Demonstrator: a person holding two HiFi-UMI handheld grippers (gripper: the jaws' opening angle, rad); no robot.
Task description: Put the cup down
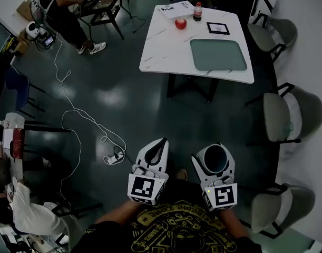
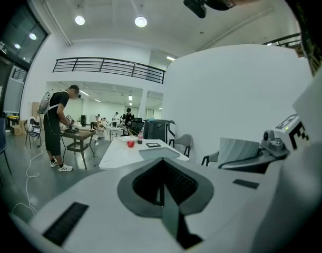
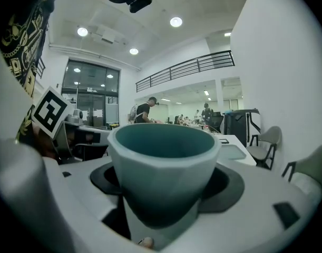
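A pale cup with a teal inside sits upright between the jaws of my right gripper, which is shut on it. In the right gripper view the cup fills the middle, held by its lower body. My left gripper hangs beside it to the left, jaws together in a point with nothing in them; the left gripper view shows the closed jaws. Both grippers hover over the dark floor, well short of the white table.
On the table lie a teal tray, a red round object, a bottle, a marker card and a paper sheet. Grey chairs line the right side. A white cable runs over the floor. A person stands far left.
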